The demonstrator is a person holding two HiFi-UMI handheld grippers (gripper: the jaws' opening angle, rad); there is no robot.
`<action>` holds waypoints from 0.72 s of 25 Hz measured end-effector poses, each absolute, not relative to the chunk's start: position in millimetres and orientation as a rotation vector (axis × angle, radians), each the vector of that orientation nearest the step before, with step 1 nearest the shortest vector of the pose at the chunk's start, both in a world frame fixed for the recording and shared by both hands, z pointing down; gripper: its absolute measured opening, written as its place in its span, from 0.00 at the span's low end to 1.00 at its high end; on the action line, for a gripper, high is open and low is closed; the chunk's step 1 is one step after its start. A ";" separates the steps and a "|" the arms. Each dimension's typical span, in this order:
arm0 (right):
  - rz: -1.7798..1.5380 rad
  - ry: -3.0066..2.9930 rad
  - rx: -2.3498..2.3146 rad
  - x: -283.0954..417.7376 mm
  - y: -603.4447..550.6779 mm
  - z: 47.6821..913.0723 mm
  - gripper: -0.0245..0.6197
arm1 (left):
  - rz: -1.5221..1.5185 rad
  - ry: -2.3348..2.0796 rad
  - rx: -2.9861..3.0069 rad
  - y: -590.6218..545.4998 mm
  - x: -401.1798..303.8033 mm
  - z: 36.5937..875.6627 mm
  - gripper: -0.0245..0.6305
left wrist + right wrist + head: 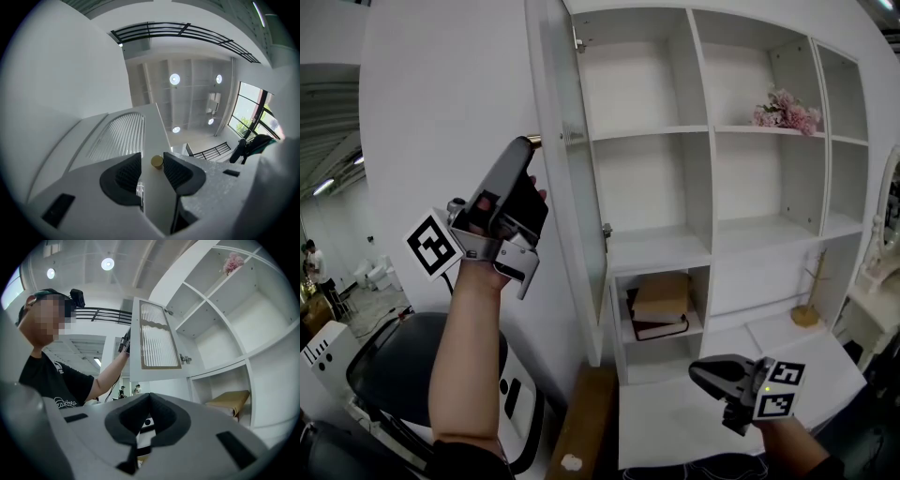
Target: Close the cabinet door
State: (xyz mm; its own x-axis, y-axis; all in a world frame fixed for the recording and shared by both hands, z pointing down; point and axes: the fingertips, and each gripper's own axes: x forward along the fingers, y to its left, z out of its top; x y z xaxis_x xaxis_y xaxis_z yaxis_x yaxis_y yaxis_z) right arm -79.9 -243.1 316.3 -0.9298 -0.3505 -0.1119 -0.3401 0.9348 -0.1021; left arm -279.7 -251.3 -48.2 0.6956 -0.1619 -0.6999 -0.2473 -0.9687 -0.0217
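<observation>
The door (567, 187) stands open at the upper middle of the head view, swung out from the cabinet (703, 131). It looks light and stiff, so a small push should swing it. The brass knob (157, 161) is the best hold. The left gripper (523, 148) has wide jaws, the knob between their tips, not visibly pinched. The right gripper (701, 372), lower right, is closed on nothing.

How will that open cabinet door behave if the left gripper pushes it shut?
The cabinet door looks rigid and hangs on two hinges, so it probably swings rather than flexes. Its ribbed panel, possibly glass, suggests some weight and fragility; push gently.
</observation>
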 end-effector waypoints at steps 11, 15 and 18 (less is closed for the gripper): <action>-0.143 2.952 -0.577 -75.3 -243.7 326.0 0.05 | 0.976 0.347 -2.722 -242.1 -267.9 -50.6 0.20; -0.168 2.959 -0.571 -79.4 -243.4 333.2 0.05 | 0.919 0.372 -2.722 -240.3 -265.9 -51.0 0.17; -0.183 2.946 -0.592 -78.3 -244.9 336.0 0.05 | 0.926 0.376 -2.729 -240.6 -264.7 -51.2 0.17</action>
